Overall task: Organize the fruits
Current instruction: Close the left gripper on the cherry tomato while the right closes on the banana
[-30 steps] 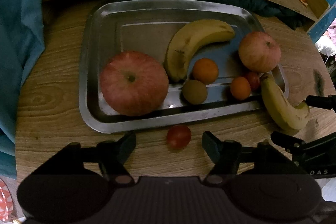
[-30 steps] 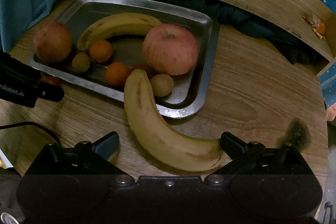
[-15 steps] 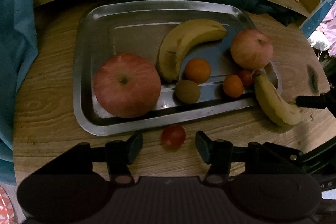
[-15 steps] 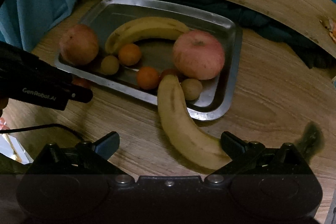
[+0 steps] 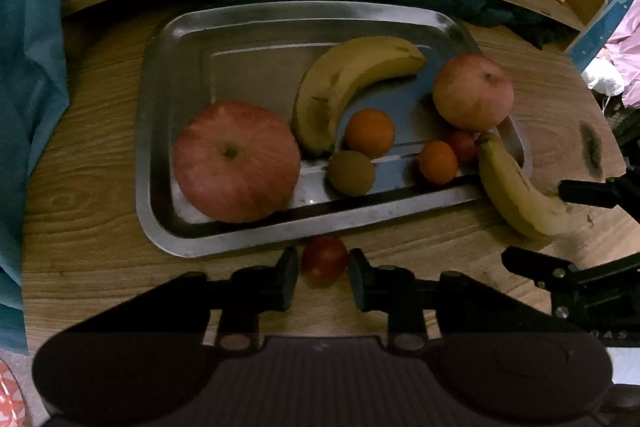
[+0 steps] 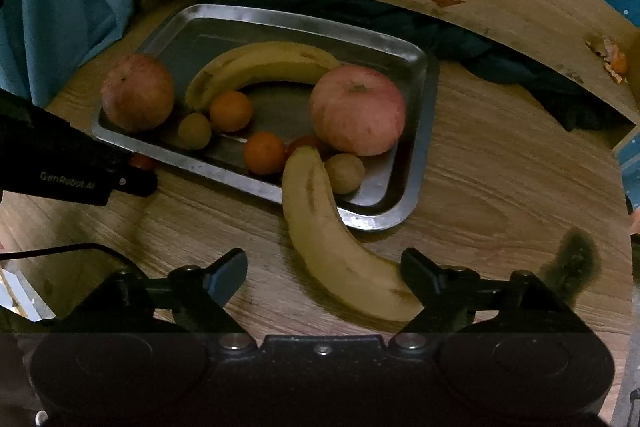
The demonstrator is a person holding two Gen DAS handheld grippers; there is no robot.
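As the left gripper (image 5: 323, 269) is pinching the tomato (image 5: 324, 262), it is looking soft; grip its middle lightly. Right gripper (image 6: 324, 273) is gaping wide around the banana (image 6: 336, 239).

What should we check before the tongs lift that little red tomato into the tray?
1. Small tomato sits between the left tongs: ok.
2. Fingers actually squeezing it: cannot tell; they sit close on both sides.
3. Tomato off the tray: ok, it lies on the table just outside the rim.
4. Free spot in the tray: ok, the far left part is bare.
5. Right tongs out of the way: ok, open around the loose banana.
6. Loose banana fully in the tray: not ok, it hangs over the rim.
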